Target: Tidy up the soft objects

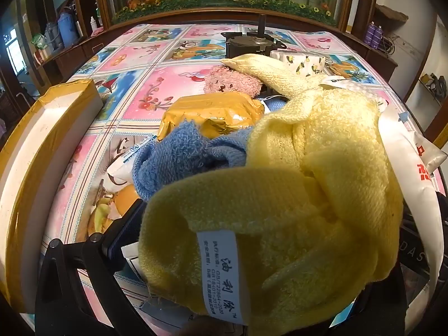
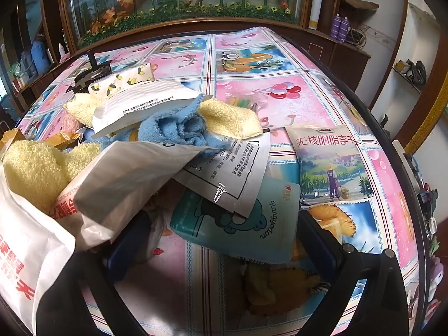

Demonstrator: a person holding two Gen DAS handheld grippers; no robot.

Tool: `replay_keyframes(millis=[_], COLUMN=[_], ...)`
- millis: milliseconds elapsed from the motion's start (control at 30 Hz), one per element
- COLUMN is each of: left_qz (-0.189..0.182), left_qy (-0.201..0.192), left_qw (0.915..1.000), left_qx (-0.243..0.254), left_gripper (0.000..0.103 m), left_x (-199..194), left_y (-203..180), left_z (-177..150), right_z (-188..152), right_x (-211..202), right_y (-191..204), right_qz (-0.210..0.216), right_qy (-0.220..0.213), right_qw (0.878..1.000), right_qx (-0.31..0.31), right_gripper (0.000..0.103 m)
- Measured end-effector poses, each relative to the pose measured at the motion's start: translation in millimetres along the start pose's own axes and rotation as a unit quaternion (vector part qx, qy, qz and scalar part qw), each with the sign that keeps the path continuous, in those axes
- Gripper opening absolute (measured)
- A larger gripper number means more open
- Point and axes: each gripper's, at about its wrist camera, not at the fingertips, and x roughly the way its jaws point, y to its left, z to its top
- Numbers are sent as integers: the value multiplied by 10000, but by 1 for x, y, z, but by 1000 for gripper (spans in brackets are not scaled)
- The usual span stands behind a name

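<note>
Here, largest first:
Worktop (image 2: pixel 252 64): far half and right side open; its dark rim curves along the right.
Pile: yellow towel (image 1: pixel 322 168), blue towel (image 1: pixel 179 154) and white bags (image 2: pixel 126 179) heaped near-centre.
Box (image 1: pixel 42 145): along the left edge.
Left tongs (image 1: pixel 224 252): wide open, yellow towel draped between.
Right tongs (image 2: pixel 224 246): wide open, holding nothing.

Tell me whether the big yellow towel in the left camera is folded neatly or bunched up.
Bunched up. The yellow towel lies in loose rolls and creases, one end curled over with its care label showing, draped over the blue towel.
</note>
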Motion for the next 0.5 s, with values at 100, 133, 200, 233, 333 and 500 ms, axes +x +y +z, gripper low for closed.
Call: replay_keyframes(millis=[100,133,200,233,333,500], left_qz=[-19,-24,-16,-17,-9,122], left_qy=[16,17,29,30,31,35], left_qw=[10000,10000,10000,10000,10000,9998], left_qx=[16,20,1,1,-10,-135], left_gripper=[103,103,103,103,103,103], left_x=[0,0,0,0,-1,-6], left_y=[0,0,0,-1,-2,1], left_z=[0,0,0,0,-1,-9], right_z=[0,0,0,0,1,-3], right_x=[-1,-1,-1,-2,-2,-7], right_y=[0,-1,-1,-1,-1,-3], right_qz=[-17,-19,-32,-39,-29,109], right_qy=[21,11,-2,-4,3,19], right_qw=[10000,10000,10000,10000,10000,9996], right_qx=[-14,-17,-27,-29,-61,-253], right_gripper=[103,103,103,103,103,103])
